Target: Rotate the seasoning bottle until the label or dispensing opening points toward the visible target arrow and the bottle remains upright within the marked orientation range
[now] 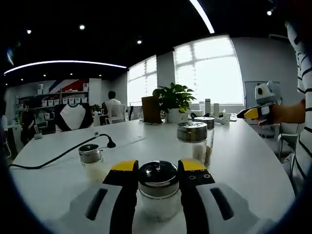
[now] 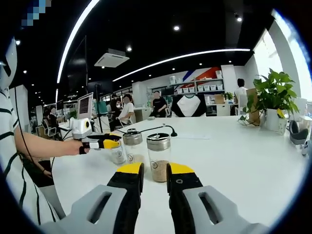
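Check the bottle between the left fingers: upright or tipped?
Upright. The seasoning bottle stands on the white table, metal lid level on top, between the left gripper fingers.

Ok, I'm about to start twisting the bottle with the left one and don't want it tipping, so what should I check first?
1. Seasoning bottle sits between the left hand-held gripper jaws, one on each side: ok.
2. Jaws actually pressing the glass: cannot tell.
3. Bottle upright on the table: ok.
4. Target arrow in sight: not ok, none seen on the tabletop.
5. Which way the label or opening faces: cannot tell, only the metal lid and plain glass show.
6. Room to turn: ok, the small shaker and tall jar stand apart from it.
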The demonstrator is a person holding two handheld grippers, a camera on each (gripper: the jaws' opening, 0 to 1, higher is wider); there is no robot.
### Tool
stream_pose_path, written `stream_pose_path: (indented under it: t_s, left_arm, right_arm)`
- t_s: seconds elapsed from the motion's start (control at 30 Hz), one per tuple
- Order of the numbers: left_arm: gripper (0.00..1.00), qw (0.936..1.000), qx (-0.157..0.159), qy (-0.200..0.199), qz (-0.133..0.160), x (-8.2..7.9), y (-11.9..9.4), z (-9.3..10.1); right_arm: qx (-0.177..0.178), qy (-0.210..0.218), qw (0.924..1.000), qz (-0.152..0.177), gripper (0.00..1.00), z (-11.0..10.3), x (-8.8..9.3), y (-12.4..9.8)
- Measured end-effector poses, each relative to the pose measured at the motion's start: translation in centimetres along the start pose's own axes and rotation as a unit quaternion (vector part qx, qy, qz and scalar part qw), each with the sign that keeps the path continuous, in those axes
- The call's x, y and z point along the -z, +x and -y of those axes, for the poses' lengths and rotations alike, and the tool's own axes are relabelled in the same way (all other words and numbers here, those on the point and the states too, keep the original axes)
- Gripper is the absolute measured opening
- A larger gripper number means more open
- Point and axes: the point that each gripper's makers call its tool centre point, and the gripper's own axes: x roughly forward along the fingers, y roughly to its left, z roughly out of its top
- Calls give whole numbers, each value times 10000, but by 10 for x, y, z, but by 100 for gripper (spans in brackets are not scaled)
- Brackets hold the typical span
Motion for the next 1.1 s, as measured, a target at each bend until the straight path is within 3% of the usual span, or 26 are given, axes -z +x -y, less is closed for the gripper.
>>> stream_pose_path:
  t_s: [0.23, 0.5, 0.6, 0.8, 0.9, 0.97, 1.03, 1.1]
  left_arm:
    - [34, 9994, 285, 139, -146, 0, 3, 3]
    - [34, 9985, 532, 56, -93, 0, 2, 5]
    - [34, 9962, 854, 63, -137, 1, 1, 10]
    - [34, 9928, 1154, 100, -296, 0, 2, 13]
    - [34, 9924, 1088, 337, -458, 2, 3, 16]
    - [34, 9939, 969, 217, -476, 2, 4, 14]
    - [38, 9962, 665, 133, -542, 5, 5, 9]
    - [43, 9981, 225, 357, -456, 1, 5, 0]
  right_arm:
    - [60, -120, 9999, -107, 17, -3, 3, -3]
    - [94, 32, 9999, -83, 19, -10, 2, -7]
    - [120, 37, 9999, -89, 19, -12, 0, -7]
    - [17, -47, 10000, -72, 21, -20, -6, -8]
    - [42, 66, 10000, 7, 22, -21, -8, -10]
    - [72, 150, 9999, 33, 24, -21, -7, -11]
    - [90, 138, 9998, 60, 24, -19, -7, -12]
    - [109, 142, 9998, 96, 24, -18, -8, -13]
